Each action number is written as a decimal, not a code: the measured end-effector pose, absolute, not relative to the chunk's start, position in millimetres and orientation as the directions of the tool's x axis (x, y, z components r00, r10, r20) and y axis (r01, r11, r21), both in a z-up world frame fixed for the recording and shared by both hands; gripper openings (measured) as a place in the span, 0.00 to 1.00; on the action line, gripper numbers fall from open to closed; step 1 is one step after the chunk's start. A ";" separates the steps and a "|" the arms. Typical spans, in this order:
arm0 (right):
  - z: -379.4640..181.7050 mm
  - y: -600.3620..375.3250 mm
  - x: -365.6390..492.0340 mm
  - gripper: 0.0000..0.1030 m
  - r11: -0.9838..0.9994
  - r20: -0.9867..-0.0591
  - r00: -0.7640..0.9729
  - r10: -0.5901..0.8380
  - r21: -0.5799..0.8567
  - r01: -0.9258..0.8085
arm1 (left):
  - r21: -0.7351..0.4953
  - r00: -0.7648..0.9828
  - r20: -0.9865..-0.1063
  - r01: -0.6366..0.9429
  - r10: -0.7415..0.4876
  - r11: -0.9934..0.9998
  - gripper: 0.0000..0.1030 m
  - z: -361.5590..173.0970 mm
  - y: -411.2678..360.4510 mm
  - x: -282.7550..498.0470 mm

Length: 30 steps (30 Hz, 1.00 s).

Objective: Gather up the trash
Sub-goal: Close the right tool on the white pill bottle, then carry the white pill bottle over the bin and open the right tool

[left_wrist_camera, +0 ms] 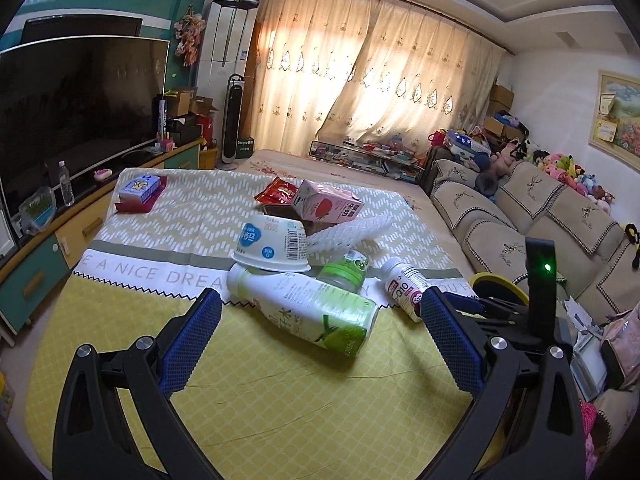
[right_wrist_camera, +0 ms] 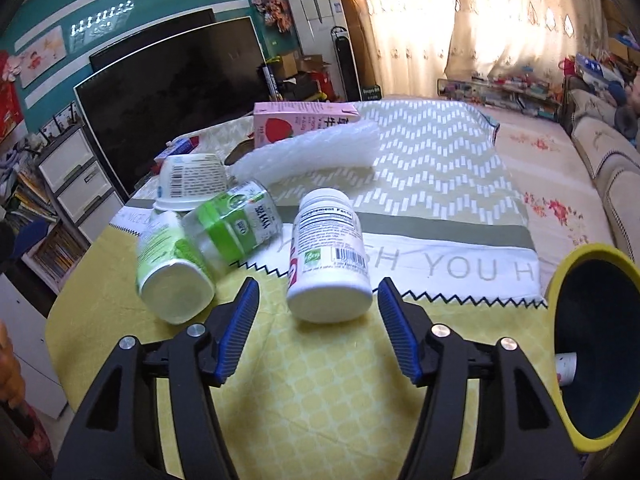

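Right fingers (right_wrist_camera: pixel 316 300) spread wide around white supplement bottle (right_wrist_camera: pixel 329 256), not touching.

Yellow lattice tablecloth (right_wrist_camera: pixel 320 380), pink carton (left_wrist_camera: pixel 326 203), blue-padded tongs (right_wrist_camera: pixel 316 292)

Cloth (left_wrist_camera: pixel 132 270) on surface: "E A NICE DREA" at left, "YOU H" lower right in right view. White supplement bottle (right_wrist_camera: pixel 328 256): "Supplement Facts"; in left view "Q10".

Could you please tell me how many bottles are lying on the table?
3: a large green-label bottle at left, a clear green-banded one beside it, a white supplement bottle at right. Others may be hidden.
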State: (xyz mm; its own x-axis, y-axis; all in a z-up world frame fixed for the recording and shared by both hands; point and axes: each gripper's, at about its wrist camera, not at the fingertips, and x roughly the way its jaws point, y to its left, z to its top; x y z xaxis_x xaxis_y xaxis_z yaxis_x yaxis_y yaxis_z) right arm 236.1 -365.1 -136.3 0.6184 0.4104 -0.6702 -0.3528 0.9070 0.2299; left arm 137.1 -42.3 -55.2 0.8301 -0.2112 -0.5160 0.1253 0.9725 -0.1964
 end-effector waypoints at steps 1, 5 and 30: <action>-137.3 -365.7 238.0 0.59 0.909 -0.675 0.617 0.405 0.229 -0.347 | -0.197 0.829 -0.518 0.125 -0.212 0.972 0.95 -55.7 -43.4 138.5; -143.1 -365.3 248.8 0.59 0.911 -0.704 0.587 0.401 0.238 -0.336 | -0.210 0.821 -0.529 0.118 -0.215 0.971 0.95 -61.1 -40.3 141.7; -95.8 -371.5 214.7 0.44 0.900 -0.592 0.685 0.426 0.195 -0.391 | -0.205 0.803 -0.552 0.131 -0.225 0.970 0.95 -72.6 -50.3 149.7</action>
State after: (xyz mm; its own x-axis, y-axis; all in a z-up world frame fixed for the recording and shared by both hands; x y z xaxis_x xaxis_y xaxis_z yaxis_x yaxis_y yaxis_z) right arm 214.7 -371.5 -95.8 0.6847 0.4258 -0.5916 -0.3905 0.8996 0.1955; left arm 149.7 -50.3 -72.6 0.8027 -0.2252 -0.5522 0.1308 0.9699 -0.2054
